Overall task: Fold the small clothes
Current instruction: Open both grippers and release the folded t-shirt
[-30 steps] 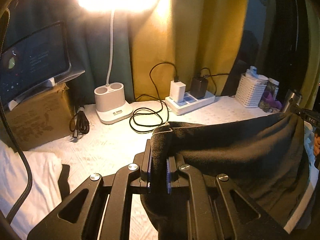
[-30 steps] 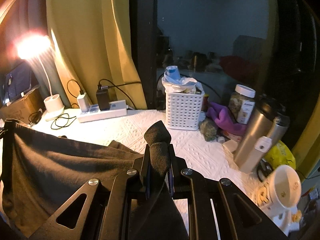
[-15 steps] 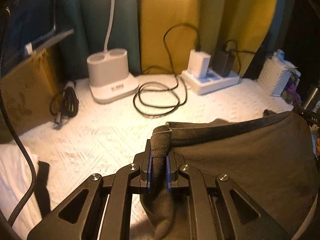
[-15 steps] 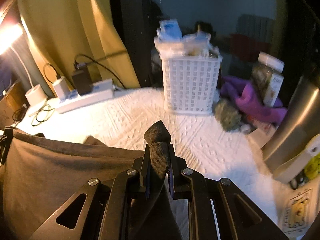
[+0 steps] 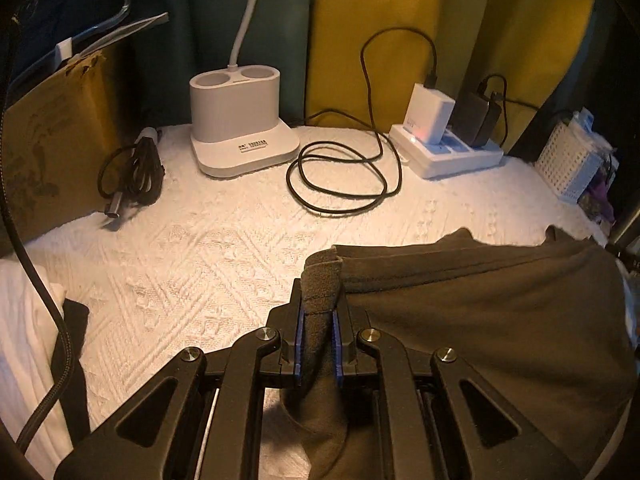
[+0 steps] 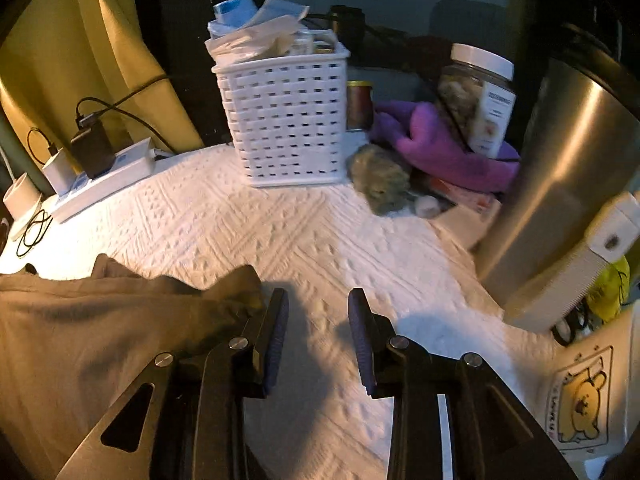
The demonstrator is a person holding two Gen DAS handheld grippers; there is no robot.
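A dark grey-brown garment (image 5: pixel 480 312) lies spread on the white textured table cover (image 5: pixel 224 248). My left gripper (image 5: pixel 318 320) is shut on the garment's hemmed left corner, low over the table. In the right wrist view my right gripper (image 6: pixel 318 320) is open and empty. The garment's right corner (image 6: pixel 240 292) lies on the cover just left of the left fingertip (image 6: pixel 276 320). The rest of the garment (image 6: pixel 88 336) fills the lower left of that view.
Lamp base (image 5: pixel 240 136), coiled black cable (image 5: pixel 340 184), power strip with chargers (image 5: pixel 448 148) and cardboard box (image 5: pixel 48 140) stand at the back. White basket (image 6: pixel 284 108), purple cloth (image 6: pixel 440 148), jar (image 6: pixel 476 96) and steel flask (image 6: pixel 568 184) crowd the right. White cloth (image 5: pixel 24 340) lies left.
Both grippers moved down and forward toward the table, laying the garment down. My right gripper opened and let go of the garment's corner; my left stays shut on its corner.
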